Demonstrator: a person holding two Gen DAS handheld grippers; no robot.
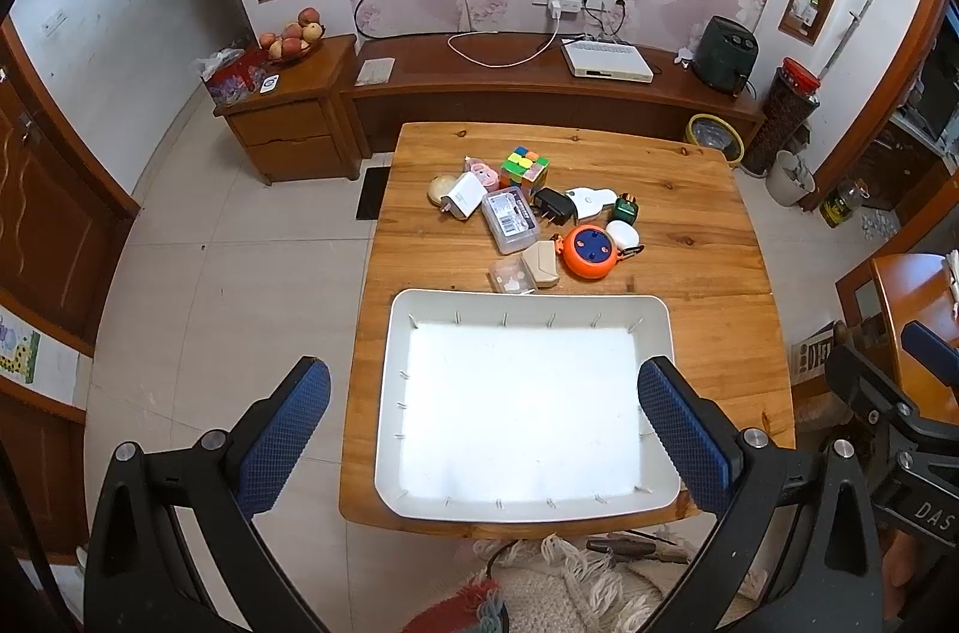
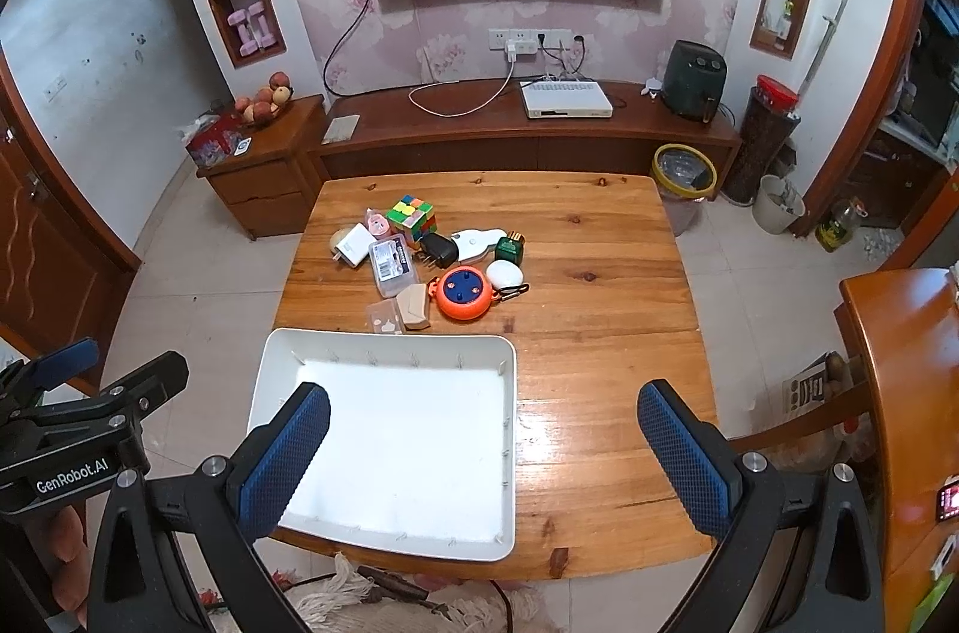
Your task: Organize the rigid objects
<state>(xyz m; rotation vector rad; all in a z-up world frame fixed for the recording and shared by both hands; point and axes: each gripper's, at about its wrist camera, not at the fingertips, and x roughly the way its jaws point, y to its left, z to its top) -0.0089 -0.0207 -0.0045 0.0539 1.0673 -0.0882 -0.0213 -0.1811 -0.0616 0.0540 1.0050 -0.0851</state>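
Note:
A white tray lies with nothing in it at the near edge of the wooden table. Beyond it sits a heap of small objects: a colour cube, a white charger, a clear plastic box, a black plug, an orange round reel and a beige case. My left gripper hangs open, high above the tray's near half. My right gripper is open too, over the tray's right rim. Neither holds anything.
Behind the table runs a low TV cabinet under a wall television. A yellow-rimmed bin stands at the far right corner. Another wooden table is at the right. A fringed rug lies below the near edge.

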